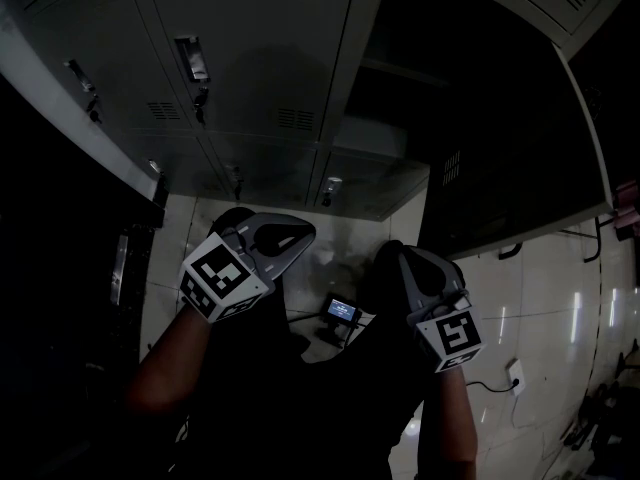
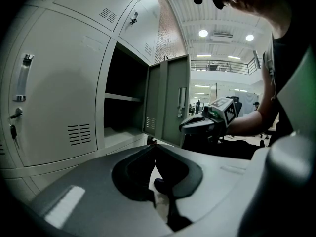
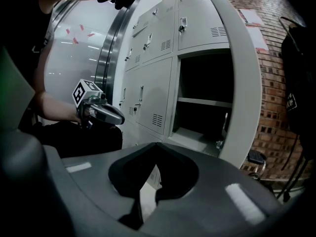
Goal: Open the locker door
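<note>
So from what we can see, the job looks pretty much done here. In the head view the locker door (image 1: pixel 510 138) hangs swung out in the upper right of the frame, dark inner face toward us with its little vent slots showing. The open compartment (image 1: pixel 395 38) sits just left of it at top centre, with a shelf (image 1: pixel 400 70) across it and nothing we can make out inside. The neighbouring lockers (image 1: pixel 240 58) in the upper left are all closed.

Both tools hang low in the frame, well apart from the door. The left gripper (image 1: pixel 285 236) is at lower left of centre. Its own view shows the jaws pressed together at the tips with nothing between them. The right gripper (image 1: pixel 412 260) is at lower right of centre, and its jaws are also closed up tight and empty. Neither one touches the door or any handle.

The right gripper view backs this up: the door edge sweeps across the right half of the frame, with the compartment gaping behind it.

Down on the tiled floor (image 1: pixel 540 308) between the two grippers there's a small device with a lit screen (image 1: pixel 341 312), which doesn't seem part of the job.

Our read is that nothing's really left. At most we'd nudge the door wider, but it looks open enough to count.
</note>
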Tool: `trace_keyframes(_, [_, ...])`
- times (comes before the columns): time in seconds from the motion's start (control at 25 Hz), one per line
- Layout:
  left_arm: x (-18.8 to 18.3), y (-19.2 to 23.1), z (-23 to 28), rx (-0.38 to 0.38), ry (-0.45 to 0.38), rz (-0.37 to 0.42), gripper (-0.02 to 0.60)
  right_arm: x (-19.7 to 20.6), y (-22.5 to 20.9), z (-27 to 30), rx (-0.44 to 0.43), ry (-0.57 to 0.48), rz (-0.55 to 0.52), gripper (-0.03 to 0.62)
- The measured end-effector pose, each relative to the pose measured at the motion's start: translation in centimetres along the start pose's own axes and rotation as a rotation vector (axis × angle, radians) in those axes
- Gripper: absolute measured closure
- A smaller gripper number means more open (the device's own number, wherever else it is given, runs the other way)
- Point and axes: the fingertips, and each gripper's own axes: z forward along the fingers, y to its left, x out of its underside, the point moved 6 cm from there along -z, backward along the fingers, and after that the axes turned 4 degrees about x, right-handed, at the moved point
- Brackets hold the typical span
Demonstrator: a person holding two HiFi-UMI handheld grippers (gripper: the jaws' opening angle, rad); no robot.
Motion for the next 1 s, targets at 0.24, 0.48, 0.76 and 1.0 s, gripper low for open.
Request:
trace_keyframes(0.24, [0.02,-0.03,-0.02,-0.001,0.0,0.0,0.569,-0.12,0.08,-0.01,0.003,-0.006,-0.008,0.592])
trace_keyframes(0.48, [0.02,0.01,-0.01,0.0,0.0,0.0,0.569,-0.18,0.36,-0.03,0.008,-0.009,-0.039,0.594])
trace_keyframes(0.76, [0.0,-0.01,-0.01,0.0,-0.001,0.0,0.569,-0.16,0.37,-0.01,0.003,-0.007,-0.033,0.594])
trace_keyframes(1.0, [0.08,0.0,-0.04,-0.001,0.0,-0.001,0.569,-0.14,0.38,0.02,0.002,-0.009,-0.032,0.594])
